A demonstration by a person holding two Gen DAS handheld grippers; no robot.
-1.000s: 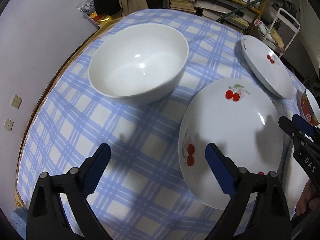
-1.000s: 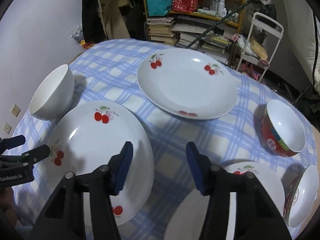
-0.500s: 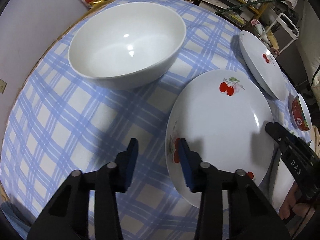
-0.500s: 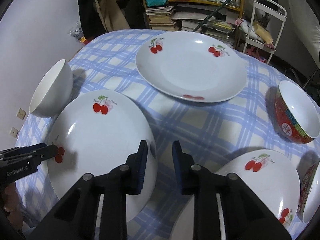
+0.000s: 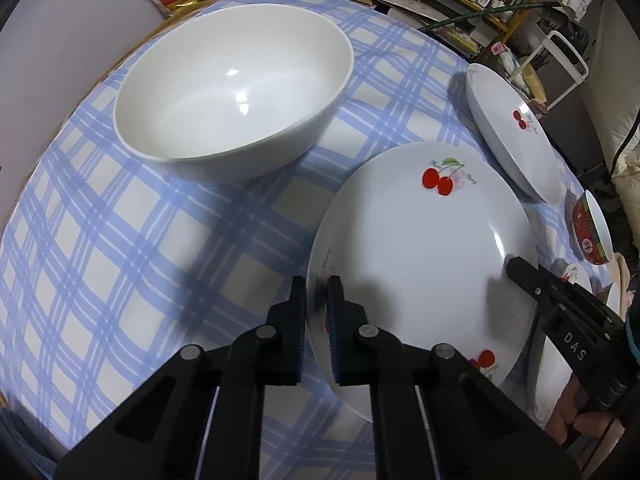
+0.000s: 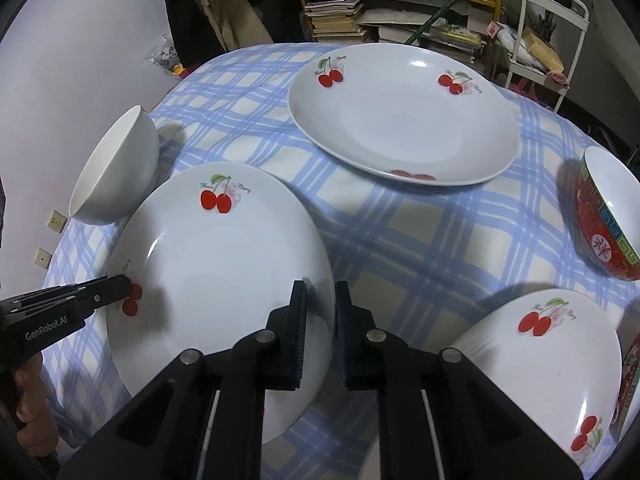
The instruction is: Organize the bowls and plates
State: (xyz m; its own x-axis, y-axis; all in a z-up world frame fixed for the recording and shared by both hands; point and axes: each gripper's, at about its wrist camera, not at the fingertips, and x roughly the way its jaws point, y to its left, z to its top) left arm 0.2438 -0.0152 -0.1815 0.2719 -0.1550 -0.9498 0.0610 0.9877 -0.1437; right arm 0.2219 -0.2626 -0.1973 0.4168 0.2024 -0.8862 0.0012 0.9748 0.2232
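Left wrist view: left gripper clamped tight on the left rim of the cherry plate, one pad under the rim, one on top. Plate lying near the table's near edge, on the blue checked tablecloth. Right gripper reaching in from the right, pinching the same plate's opposite rim. Large white bowl upright toward the far left edge, close to the plate but apart from it. Second cherry plate toward the far right edge. Red patterned bowl at the right edge.

Right wrist view: right gripper closed on the right rim of the cherry plate, rim between the pads. Left gripper gripping the plate's left rim over a cherry print. White bowl just beyond the plate at the left edge. Second cherry plate near the far edge. Red patterned bowl at the right edge. Third cherry plate in the near right corner.
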